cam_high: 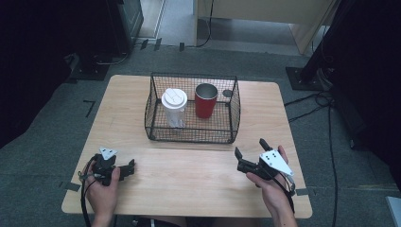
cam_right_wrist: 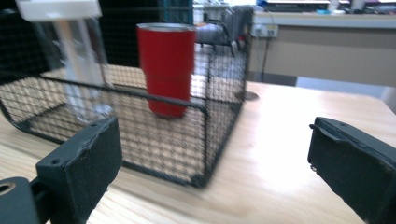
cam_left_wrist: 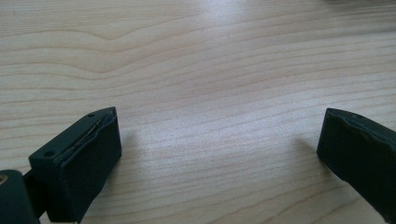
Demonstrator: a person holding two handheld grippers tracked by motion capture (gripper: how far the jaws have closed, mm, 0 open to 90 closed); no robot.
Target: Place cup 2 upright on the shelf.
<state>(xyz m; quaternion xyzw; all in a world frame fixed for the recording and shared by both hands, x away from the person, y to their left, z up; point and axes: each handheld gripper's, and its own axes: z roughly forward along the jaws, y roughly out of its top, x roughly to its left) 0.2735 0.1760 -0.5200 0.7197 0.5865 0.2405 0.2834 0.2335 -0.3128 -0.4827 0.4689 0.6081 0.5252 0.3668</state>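
Your right gripper [cam_high: 250, 147] gapes empty, the wire basket [cam_high: 191, 135] at its eleven o'clock holding the red cup [cam_high: 205, 100] and white-lidded cup [cam_high: 174, 108]; your left gripper [cam_high: 128, 165] gapes over bare table [cam_high: 189, 175].

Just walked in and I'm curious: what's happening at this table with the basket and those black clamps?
A person sits at a wooden table with a two-jaw gripper in each hand. The left gripper and the right gripper both have open jaws with nothing between them. Neither touches the wire basket, which holds a red cup and a clear tumbler with a white lid, standing upright side by side. The right gripper points toward the basket.
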